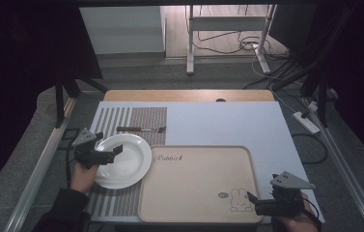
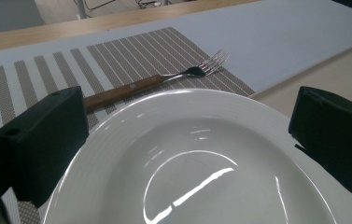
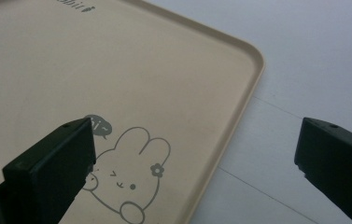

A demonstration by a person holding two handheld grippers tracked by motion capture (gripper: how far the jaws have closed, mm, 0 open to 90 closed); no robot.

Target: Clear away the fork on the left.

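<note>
In the high view, the person's two hands come in at the bottom edge. The right gripper [image 1: 253, 200] hangs over the near right corner of the beige tray [image 1: 196, 159], by the printed rabbit; the left gripper [image 1: 118, 151] reaches onto the near-left rim of the white plate [image 1: 131, 162]. The plate sits on the striped placemat [image 1: 143, 116], its right edge just touching or overlapping the tray's left rim (I cannot tell which). A wooden-handled fork [image 1: 141, 129] lies on the mat just beyond the plate. All of this rests on the pale bench [image 1: 228, 123].

In the left gripper view, the jaws stand wide apart on either side of the plate [image 2: 197, 154], gripping nothing. The likely step is taking the plate by its rim, so the jaws should turn until one goes above the rim and one slips beneath it, then close gently: glazed china is slick, and a shallow pinch could let it tip.

In the right gripper view, the jaws are also spread and empty, straddling the tray's rim [image 3: 239, 116] near the rabbit. Holding that corner steady would keep the tray from sliding if the plate is set on it.
</note>
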